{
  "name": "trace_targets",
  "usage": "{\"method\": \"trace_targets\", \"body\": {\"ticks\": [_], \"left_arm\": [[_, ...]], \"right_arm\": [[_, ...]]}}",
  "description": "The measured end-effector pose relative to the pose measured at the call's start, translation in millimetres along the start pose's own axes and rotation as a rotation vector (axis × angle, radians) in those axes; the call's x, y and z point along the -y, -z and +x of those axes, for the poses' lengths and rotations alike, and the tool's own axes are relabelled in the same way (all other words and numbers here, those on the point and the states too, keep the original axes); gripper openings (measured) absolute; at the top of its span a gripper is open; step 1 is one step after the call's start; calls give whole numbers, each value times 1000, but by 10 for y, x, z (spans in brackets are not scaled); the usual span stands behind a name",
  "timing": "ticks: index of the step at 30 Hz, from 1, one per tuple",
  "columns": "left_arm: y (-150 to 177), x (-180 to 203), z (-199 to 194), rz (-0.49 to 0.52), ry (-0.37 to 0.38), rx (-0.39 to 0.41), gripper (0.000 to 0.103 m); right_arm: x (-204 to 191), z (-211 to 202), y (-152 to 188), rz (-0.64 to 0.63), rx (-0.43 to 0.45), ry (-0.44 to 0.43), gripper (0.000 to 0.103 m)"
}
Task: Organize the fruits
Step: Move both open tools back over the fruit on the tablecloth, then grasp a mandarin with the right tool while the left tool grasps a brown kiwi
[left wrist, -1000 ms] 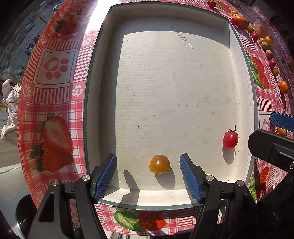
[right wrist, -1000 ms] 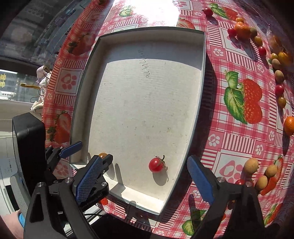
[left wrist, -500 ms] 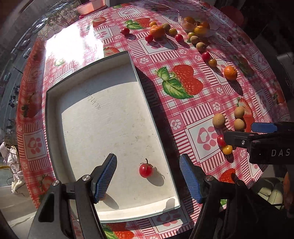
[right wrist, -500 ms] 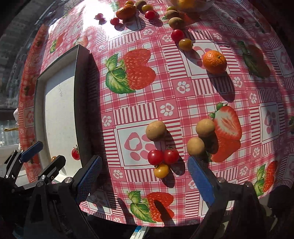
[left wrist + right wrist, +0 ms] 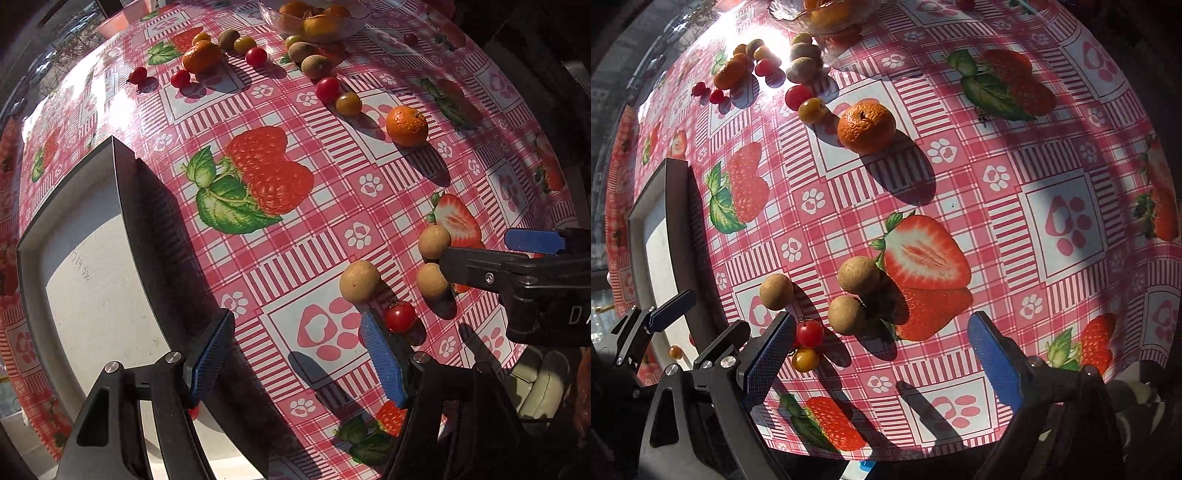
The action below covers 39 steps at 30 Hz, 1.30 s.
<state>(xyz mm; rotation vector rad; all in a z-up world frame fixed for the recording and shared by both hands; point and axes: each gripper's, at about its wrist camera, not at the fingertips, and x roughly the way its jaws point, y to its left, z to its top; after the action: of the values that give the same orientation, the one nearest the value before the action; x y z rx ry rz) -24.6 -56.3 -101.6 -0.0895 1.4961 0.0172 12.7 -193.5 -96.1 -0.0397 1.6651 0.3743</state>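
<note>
1. Both hand-held grippers are spread and hold nothing. The left hand-held gripper (image 5: pixel 297 345) hovers over the desk (image 5: pixel 332 192) just right of the tray (image 5: pixel 122 206). The right hand-held gripper (image 5: pixel 882 350) hangs over the near cluster of fruit.
2. The likely next target, in my judgement, is the red tomato (image 5: pixel 809 333). It sits on the cloth just beside the right gripper's left finger (image 5: pixel 768 362), slightly outside the gap between the two fingers. From the left wrist, the same tomato (image 5: pixel 399 316) lies just beyond that gripper's right finger (image 5: pixel 382 363).
3. It is round, so no long axis matters. Either gripper is near; the right one would need a small shift to its left to bracket it.
4. Crowding is the risk. A yellow tomato (image 5: pixel 805 359) touches or nearly touches the red one on the near side. Three longans (image 5: pixel 776 291) (image 5: pixel 857 275) (image 5: pixel 846 315) stand close behind and beside it.
5. The two grippers are also near each other here, so a clash is possible.
6. Farther off lie a mandarin (image 5: pixel 866 127), more tomatoes and a glass bowl (image 5: pixel 314 22) of fruit.
7. The tray is mostly bare; a small yellow fruit (image 5: pixel 675 351) shows at its near end.
</note>
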Motion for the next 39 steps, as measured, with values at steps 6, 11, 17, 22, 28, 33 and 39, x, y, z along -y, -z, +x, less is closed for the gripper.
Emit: {"method": "trace_targets", "body": {"ticks": [6, 11, 17, 22, 28, 33, 39], "left_arm": [[-124, 60, 134, -6, 5, -5, 72], [-243, 187, 329, -9, -14, -8, 72], [-321, 323, 474, -27, -36, -5, 72], [-385, 339, 533, -61, -41, 0, 69], [-339, 274, 402, -77, -50, 8, 45], [-306, 184, 331, -95, 9, -2, 30], [-179, -109, 203, -155, 80, -1, 30]], "right_arm": [[-54, 22, -325, -50, 24, 8, 95], [-105, 50, -567, -90, 42, 10, 95], [-168, 147, -836, -134, 64, 29, 95], [-495, 305, -1154, -186, 73, 49, 88], [-746, 411, -1309, -235, 95, 93, 54], [-619, 330, -1263, -218, 109, 70, 40], [-385, 208, -1070, -173, 109, 8, 40]]}}
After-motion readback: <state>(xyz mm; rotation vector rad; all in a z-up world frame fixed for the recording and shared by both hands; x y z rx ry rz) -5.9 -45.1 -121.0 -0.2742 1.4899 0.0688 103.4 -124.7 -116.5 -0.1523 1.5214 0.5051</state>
